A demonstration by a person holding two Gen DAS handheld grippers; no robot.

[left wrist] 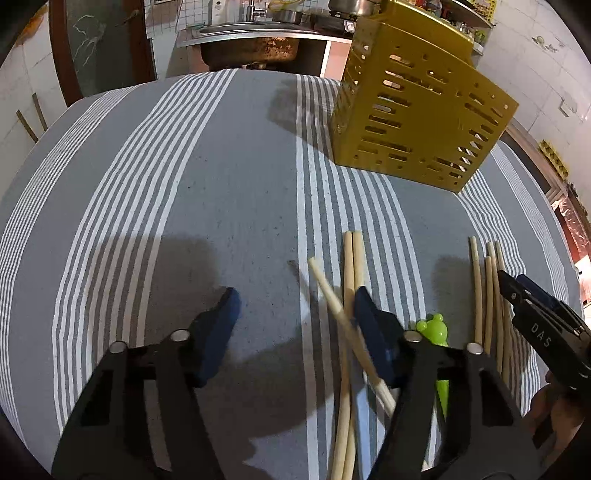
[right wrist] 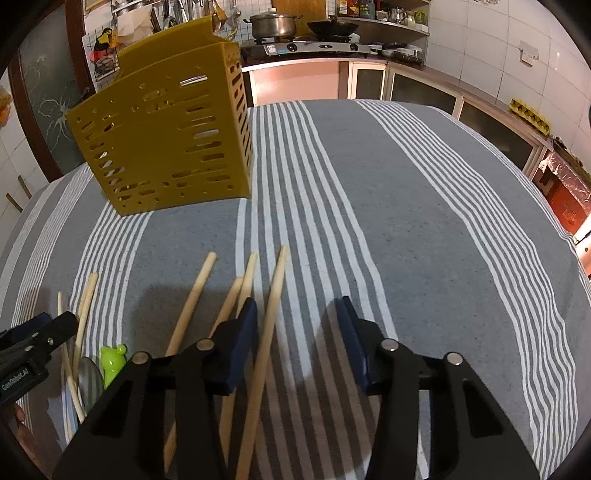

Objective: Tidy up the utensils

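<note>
A yellow slotted utensil holder (left wrist: 417,110) stands upright on the striped cloth, far right in the left wrist view and far left in the right wrist view (right wrist: 166,136). Several pale wooden chopsticks (left wrist: 349,314) lie on the cloth near me, a second bunch (left wrist: 491,295) further right. A green frog-headed utensil (left wrist: 434,332) lies between the bunches, and a metal spoon (right wrist: 90,380) lies beside it. My left gripper (left wrist: 295,306) is open, its right finger over the chopsticks. My right gripper (right wrist: 297,314) is open over chopsticks (right wrist: 266,332), one between its fingers.
The grey cloth with white stripes (right wrist: 406,221) covers the whole table. Behind it are a sink (left wrist: 251,40), a stove with a pot (right wrist: 275,24) and wok, and cabinets. The table edge drops off at the right (right wrist: 576,240).
</note>
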